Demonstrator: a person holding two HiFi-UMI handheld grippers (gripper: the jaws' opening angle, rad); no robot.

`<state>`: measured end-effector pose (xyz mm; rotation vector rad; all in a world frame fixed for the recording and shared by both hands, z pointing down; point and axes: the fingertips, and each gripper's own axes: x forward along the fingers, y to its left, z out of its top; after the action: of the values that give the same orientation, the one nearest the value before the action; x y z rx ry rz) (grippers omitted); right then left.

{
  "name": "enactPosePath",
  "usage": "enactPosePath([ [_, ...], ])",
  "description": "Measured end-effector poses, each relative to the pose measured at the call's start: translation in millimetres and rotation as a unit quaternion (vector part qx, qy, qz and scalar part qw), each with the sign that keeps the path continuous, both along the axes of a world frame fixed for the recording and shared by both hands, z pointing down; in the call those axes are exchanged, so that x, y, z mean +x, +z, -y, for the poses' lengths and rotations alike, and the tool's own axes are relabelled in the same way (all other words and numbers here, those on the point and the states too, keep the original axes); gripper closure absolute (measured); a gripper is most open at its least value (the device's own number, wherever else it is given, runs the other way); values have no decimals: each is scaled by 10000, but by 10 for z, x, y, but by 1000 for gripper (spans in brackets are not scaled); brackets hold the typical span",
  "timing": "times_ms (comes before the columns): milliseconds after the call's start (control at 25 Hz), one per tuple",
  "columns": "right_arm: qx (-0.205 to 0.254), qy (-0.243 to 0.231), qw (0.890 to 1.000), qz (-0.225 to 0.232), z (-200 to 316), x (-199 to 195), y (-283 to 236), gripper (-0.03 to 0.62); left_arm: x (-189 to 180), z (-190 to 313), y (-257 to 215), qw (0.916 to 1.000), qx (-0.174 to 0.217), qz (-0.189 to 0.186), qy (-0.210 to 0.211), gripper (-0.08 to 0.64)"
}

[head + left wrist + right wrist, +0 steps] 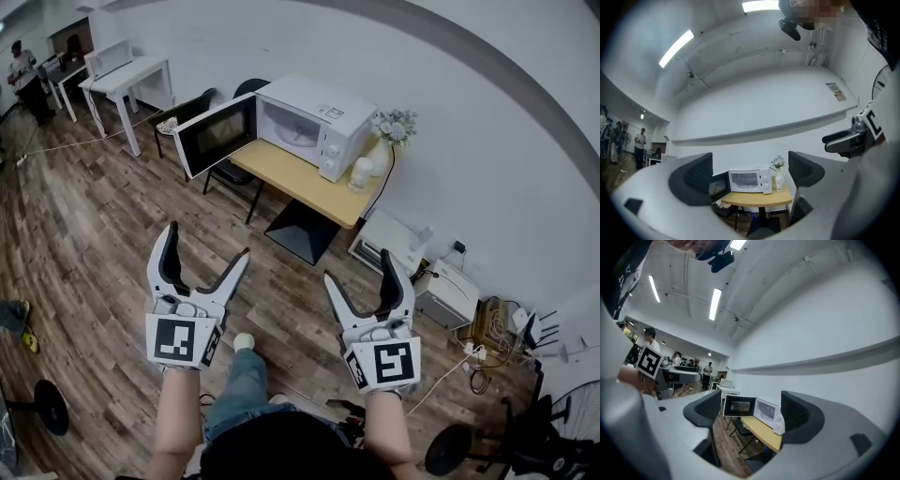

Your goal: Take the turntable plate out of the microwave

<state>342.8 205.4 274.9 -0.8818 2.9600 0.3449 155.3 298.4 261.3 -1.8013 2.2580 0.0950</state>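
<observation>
Both tongs gape wide and empty as the left gripper (207, 242) and right gripper (357, 266) face a white microwave (314, 117) at twelve o'clock, door (217, 134) swung toward nine, on a wooden table (295, 178). The turntable plate inside is too small to make out.
</observation>
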Motion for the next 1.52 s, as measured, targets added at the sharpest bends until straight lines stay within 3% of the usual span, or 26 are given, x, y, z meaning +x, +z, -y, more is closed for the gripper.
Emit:
enactPosePath([
  [200, -26, 119, 9999, 0, 257, -322, 3, 206, -371, 238, 45, 10000, -37, -14, -23, 67],
  [480, 23, 201, 9992, -345, 703, -972, 84, 207, -1006, 732, 76, 9999, 13, -53, 126, 67],
  [1000, -96, 719, 9966, -387, 1657, -2120, 103, 209, -2112, 1853, 81, 9974, -103, 136, 706, 69],
  [1520, -195, 981, 9936, -534, 2324, -2698, 255, 210, -2552, 2647, 347, 9926, -250, -67, 1183, 69],
])
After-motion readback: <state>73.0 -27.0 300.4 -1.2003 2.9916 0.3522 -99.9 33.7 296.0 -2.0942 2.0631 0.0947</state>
